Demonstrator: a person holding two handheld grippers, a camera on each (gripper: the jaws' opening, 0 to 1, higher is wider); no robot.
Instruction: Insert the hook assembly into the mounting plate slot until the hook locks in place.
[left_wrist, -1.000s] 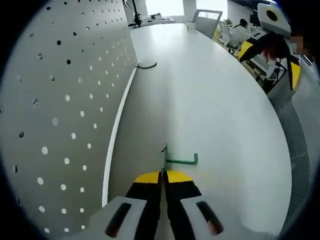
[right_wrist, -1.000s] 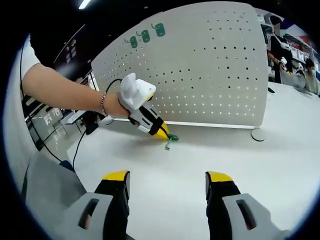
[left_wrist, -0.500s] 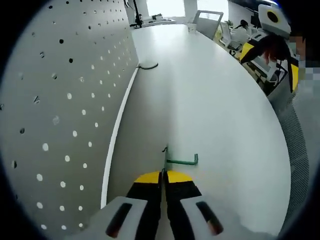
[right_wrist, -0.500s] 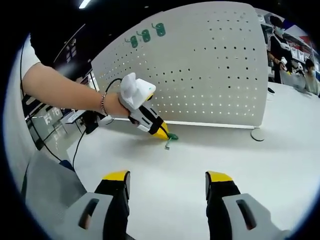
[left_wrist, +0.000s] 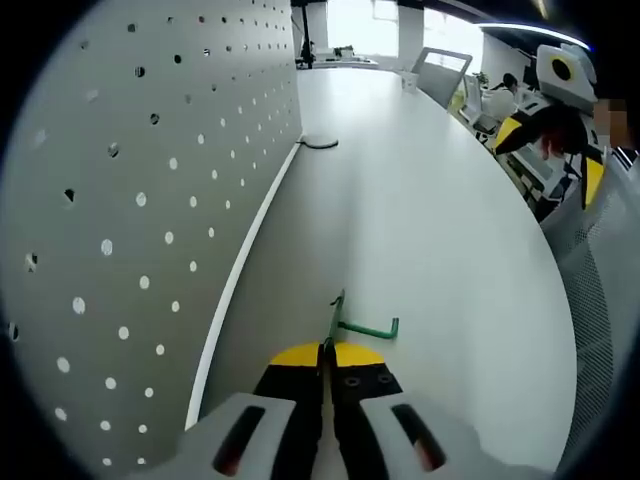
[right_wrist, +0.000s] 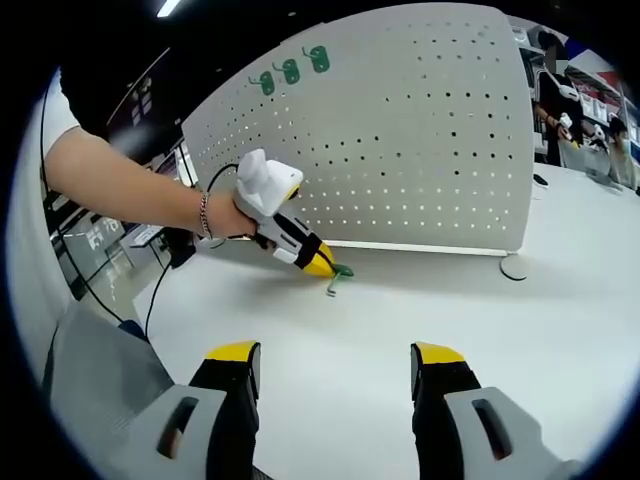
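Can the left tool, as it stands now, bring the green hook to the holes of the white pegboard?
Probably yes. The left tool is shut on the green hook, low over the white table, and the pegboard stands close beside it. Nothing lies between them, and the open right tool is well off.

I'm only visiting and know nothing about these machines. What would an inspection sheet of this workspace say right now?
Surface: white table, bare around the work.
Job's things: green hook held at the tip of the left tongs; white pegboard standing upright on the table; three more green hooks hanging near its top edge.
Clutter: nothing seen.
Grippers: left tongs shut on the green hook, low over the table before the pegboard; right tongs open, holding nothing.
Cables: black cable trailing from the left tongs.
Surroundings: office desks, chairs and people beyond the table.
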